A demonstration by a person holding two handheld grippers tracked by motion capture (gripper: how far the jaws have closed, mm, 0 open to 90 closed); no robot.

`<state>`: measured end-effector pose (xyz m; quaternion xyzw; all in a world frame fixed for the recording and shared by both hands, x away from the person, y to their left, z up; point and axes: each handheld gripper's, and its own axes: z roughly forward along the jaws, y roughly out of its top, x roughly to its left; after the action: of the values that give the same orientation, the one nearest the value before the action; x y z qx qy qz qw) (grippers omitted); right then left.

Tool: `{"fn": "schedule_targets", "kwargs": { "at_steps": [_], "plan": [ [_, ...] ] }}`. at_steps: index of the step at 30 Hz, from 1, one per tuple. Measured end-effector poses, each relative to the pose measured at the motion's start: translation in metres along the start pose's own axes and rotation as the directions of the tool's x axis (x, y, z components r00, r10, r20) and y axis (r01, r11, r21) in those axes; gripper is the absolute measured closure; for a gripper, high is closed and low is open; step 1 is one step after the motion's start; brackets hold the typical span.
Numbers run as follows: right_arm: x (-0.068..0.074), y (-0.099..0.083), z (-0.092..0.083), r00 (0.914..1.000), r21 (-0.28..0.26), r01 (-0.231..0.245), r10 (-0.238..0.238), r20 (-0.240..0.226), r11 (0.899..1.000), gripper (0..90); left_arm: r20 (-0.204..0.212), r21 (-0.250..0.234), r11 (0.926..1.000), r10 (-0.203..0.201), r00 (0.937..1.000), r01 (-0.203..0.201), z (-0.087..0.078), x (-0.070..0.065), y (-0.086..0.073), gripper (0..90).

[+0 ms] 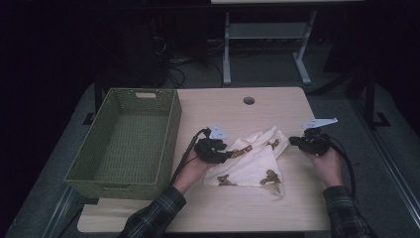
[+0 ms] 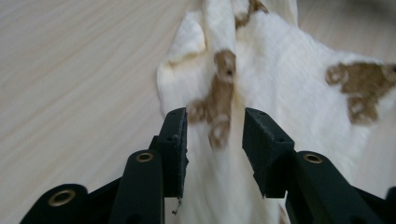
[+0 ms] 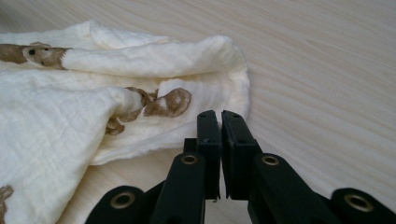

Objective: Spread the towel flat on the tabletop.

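On the wooden counter [image 1: 233, 208], my left gripper [image 2: 215, 135] stood open around the bear-print cloth [image 1: 255, 161]; my right gripper [image 3: 220, 122] was closed, seemingly empty; the folding looked barely begun, the green basket [image 1: 171, 131] unfilled.

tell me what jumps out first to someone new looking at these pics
A cream cloth with brown bears lies crumpled mid-table between two hand-held grippers. The left gripper has its jaws apart with cloth between them; the right gripper, jaws together, sits at the cloth's edge. A green woven basket stands empty at the left.
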<state>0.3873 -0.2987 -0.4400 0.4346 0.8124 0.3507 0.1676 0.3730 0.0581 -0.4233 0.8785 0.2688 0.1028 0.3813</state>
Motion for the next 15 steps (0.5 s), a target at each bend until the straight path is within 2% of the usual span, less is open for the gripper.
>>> {"fn": "schedule_targets", "kwargs": {
  "at_steps": [7,9,15],
  "plan": [
    [-0.001,-0.004,0.002,0.9999,0.002,-0.004,0.004,-0.012,1.0,86.3,0.024,-0.01,0.9993,0.036,0.9991,-0.036,0.036,0.014,0.033,63.4],
    [-0.001,-0.003,0.003,0.9999,-0.003,0.0,0.0,-0.016,1.0,86.3,0.018,-0.007,0.9983,0.057,0.9982,-0.057,0.047,0.015,0.041,64.0],
    [0.001,-0.004,0.004,0.9997,-0.001,-0.001,0.001,-0.024,1.0,86.3,0.037,0.008,0.9958,0.091,0.9952,-0.091,0.078,0.014,0.059,70.7]
  ]
}}
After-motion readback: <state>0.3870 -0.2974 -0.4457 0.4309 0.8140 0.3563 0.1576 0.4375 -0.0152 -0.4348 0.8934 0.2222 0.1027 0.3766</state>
